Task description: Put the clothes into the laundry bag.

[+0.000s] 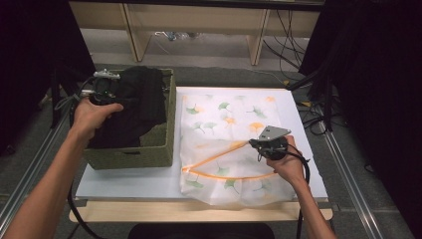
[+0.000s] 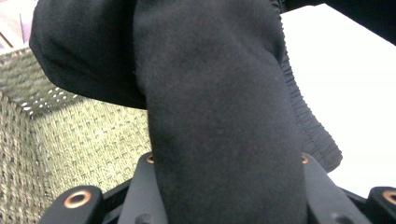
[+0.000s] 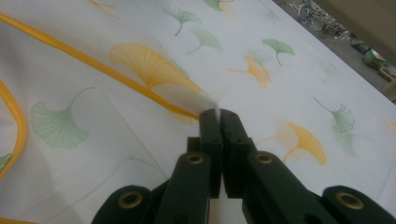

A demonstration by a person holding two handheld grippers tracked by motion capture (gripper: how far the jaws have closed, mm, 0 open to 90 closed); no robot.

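A black garment (image 1: pixel 137 107) hangs out of a green woven basket (image 1: pixel 134 157) at the left of the table. My left gripper (image 1: pixel 105 84) is above the basket's back left corner and shut on that garment. In the left gripper view the black cloth (image 2: pixel 224 116) runs up between the jaws and hides their tips, with the basket's wall (image 2: pixel 70 135) behind it. A white mesh bag (image 1: pixel 224 119) printed with ginkgo leaves lies flat at the right. My right gripper (image 1: pixel 256 143) is shut on a pinch of the bag (image 3: pixel 140 60) beside its orange-trimmed opening (image 1: pixel 219 155), and the right gripper (image 3: pixel 218 116) lifts that edge slightly.
Basket and bag rest on a white board (image 1: pixel 129 181) over a wooden table. Black curtains stand at both sides. Cables (image 1: pixel 313 117) lie on the floor at the right, and a wooden frame (image 1: pixel 259 40) stands beyond the table.
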